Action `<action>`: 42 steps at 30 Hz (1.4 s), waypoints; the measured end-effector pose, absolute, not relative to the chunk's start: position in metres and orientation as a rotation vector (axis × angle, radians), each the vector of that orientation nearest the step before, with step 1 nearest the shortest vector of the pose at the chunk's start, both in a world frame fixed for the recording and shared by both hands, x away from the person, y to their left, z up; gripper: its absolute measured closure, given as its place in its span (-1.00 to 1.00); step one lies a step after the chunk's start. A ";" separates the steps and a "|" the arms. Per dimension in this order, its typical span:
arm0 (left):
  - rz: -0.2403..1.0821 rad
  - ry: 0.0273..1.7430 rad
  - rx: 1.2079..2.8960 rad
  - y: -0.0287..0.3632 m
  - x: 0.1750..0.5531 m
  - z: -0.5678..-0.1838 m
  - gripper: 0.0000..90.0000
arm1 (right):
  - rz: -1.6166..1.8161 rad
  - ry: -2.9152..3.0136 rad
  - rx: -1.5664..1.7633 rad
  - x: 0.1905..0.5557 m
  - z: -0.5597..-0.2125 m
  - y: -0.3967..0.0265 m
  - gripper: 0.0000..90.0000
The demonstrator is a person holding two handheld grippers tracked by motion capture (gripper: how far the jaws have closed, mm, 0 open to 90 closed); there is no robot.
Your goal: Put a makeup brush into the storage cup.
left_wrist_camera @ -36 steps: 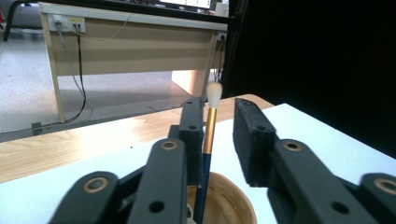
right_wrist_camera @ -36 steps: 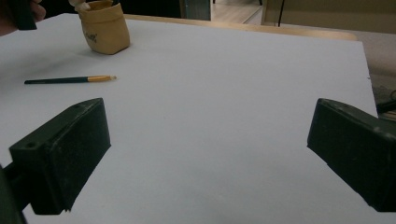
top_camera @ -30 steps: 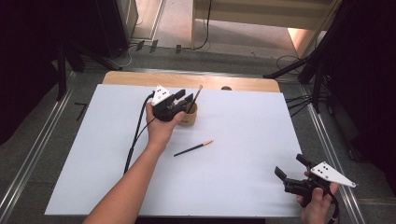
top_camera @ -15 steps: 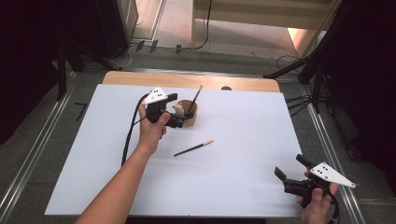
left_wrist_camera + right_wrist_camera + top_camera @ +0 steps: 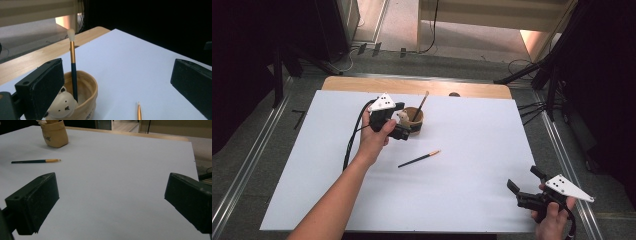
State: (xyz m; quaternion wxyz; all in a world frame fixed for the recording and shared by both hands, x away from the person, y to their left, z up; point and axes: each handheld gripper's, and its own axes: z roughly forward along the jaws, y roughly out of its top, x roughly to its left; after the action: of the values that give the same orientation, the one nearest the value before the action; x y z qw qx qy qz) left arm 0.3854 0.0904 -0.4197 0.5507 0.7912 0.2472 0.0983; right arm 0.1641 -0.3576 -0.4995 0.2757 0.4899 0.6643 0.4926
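A tan cup (image 5: 416,125) with a small bear figure (image 5: 60,105) on its side stands on the white sheet (image 5: 472,140). A dark-handled brush (image 5: 420,106) leans in it, bristles up. My left gripper (image 5: 401,120) sits just left of the cup; its jaws have just been opening and now stand wide, with nothing pressed between them. In the left gripper view the cup (image 5: 83,96) and brush (image 5: 72,67) rise beside the left jaw. A second brush (image 5: 418,159) lies flat in front of the cup. My right gripper (image 5: 523,180) rests open near the front right corner.
The sheet covers a wooden table whose bare strip (image 5: 412,86) shows at the far edge. Dark stands and cables (image 5: 537,75) crowd the floor at the right. The right gripper view looks across the sheet to the loose brush (image 5: 35,161) and the cup (image 5: 54,135).
The left gripper has drawn back a little to the left, away from above the cup, and its jaws have spread. The brush stays leaning in the cup. The right hand has not moved.
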 end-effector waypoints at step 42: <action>0.176 0.561 2.203 0.071 0.380 -0.427 -1.00 | 1.323 1.780 1.312 0.166 -0.499 -0.359 -1.00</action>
State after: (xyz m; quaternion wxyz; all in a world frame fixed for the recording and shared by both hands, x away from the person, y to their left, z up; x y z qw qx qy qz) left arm 0.3796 0.0709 -0.4268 0.4174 0.8780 0.2236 0.0700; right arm 0.1659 -0.3592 -0.4989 0.2785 0.4890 0.6634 0.4932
